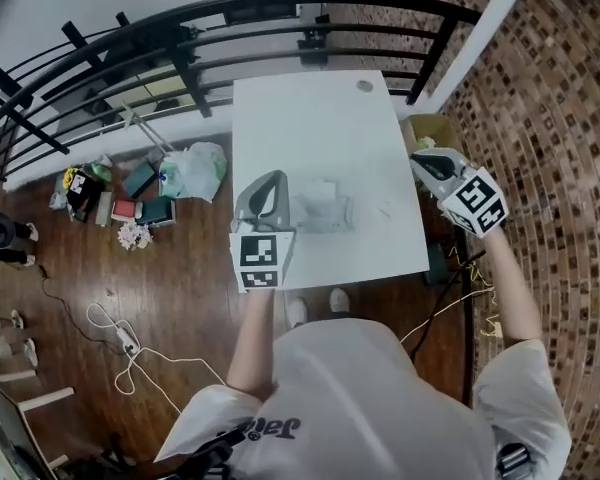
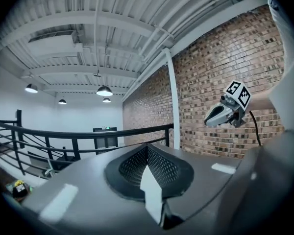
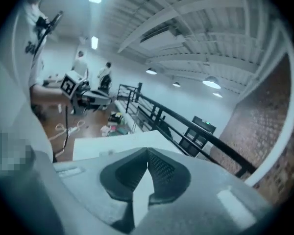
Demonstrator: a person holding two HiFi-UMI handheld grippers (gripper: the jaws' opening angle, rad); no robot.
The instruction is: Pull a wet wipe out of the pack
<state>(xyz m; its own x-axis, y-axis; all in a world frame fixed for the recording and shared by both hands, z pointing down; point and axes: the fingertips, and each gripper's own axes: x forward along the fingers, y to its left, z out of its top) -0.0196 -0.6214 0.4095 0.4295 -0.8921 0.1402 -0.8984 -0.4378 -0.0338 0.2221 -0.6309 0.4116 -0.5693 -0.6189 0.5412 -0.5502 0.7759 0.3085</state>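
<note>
Head view: wet wipe pack (image 1: 325,210) lies flat on white table (image 1: 310,118); left gripper (image 1: 276,180) just beside the pack, right gripper (image 1: 418,161) well apart from it. Left gripper view: jaws pressed together, empty, pack out of sight; right gripper view: same. Judgement: wipe limp, damp, light, and the pack may lift with it, so pinch the sheet at the pack's top opening and pin the pack's end.

The only readable print is dark lettering on the near hem of the person's white T-shirt (image 1: 271,428), starting "Ja"; what follows is unclear. The left marker cube (image 1: 260,255) and right marker cube (image 1: 479,202) carry black-and-white square codes, no letters.
</note>
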